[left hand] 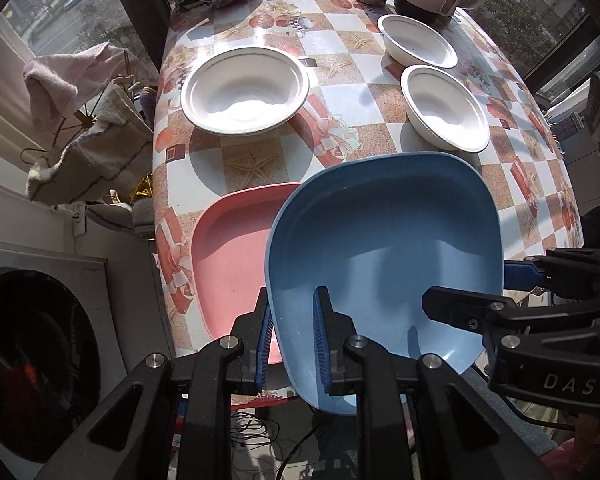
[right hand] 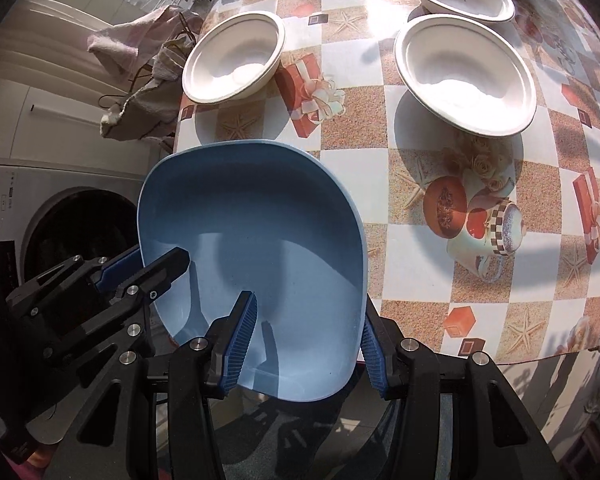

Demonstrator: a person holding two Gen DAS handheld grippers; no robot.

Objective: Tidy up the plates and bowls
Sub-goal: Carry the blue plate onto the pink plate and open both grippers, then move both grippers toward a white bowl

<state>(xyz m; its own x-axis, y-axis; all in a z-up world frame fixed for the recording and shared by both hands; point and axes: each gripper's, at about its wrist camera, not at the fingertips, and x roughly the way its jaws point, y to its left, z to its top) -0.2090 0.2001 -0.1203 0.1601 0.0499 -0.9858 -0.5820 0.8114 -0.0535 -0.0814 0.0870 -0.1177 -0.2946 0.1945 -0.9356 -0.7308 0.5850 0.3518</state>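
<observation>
Blue plate (left hand: 384,240) rim pinched between both grippers' pads

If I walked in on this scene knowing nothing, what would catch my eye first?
Most likely the big blue plate, held above the table's near edge by both grippers at once: the left gripper pinches its near rim, and the right gripper straddles another part of the rim. A pink plate lies partly beneath it. Farther back, three white bowls shine in the sun on the checked tablecloth.
</observation>
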